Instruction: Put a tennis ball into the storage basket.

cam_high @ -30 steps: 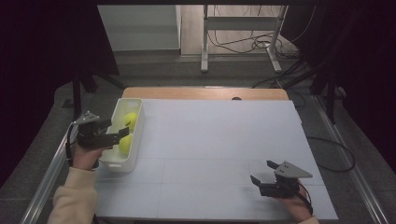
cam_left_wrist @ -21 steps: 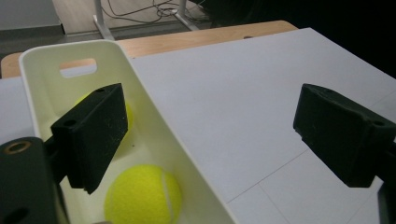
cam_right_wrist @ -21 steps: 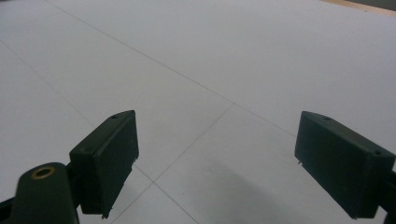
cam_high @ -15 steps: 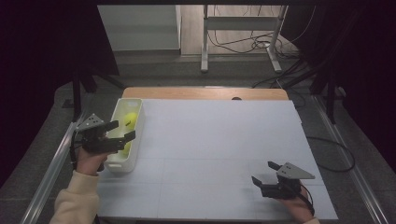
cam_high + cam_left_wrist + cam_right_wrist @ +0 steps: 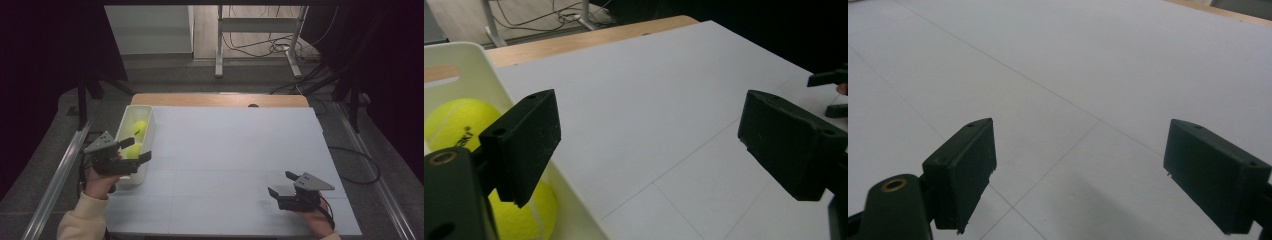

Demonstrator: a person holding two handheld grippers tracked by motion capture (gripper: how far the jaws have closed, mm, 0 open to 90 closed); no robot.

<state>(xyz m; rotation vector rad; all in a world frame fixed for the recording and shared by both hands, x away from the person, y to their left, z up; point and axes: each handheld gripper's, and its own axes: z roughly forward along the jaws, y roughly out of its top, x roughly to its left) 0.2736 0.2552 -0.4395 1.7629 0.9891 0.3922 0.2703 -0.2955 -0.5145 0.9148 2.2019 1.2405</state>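
1. High view: a white bin (image 5: 148, 131) stands along the left edge of the white bench (image 5: 235, 150), long side running away from the person.
2. Two yellow balls (image 5: 140, 129) lie in the bin, one behind the other; the nearer ball (image 5: 132, 152) sits toward the bin's near end.
3. Left tongs (image 5: 136, 150) hang at the bin's near end, with the far jaw over the bin and the near jaw over the wall that faces the bench.
4. Left gripper view: the left tongs (image 5: 649, 145) stand wide open with nothing between the jaws. One jaw is over the bin (image 5: 479, 65), above the balls (image 5: 456, 122); the other is over bare bench (image 5: 634, 100).
5. I cannot tell whether the jaw touches the ball beneath it.
6. High view: right tongs (image 5: 283, 184) sit low over the near right part of the bench, well apart from the bin, pointing left and away.
7. Right gripper view: the right tongs (image 5: 1078, 170) are also wide open and empty, with bare bench (image 5: 1073, 65) and its thin seam lines below them.
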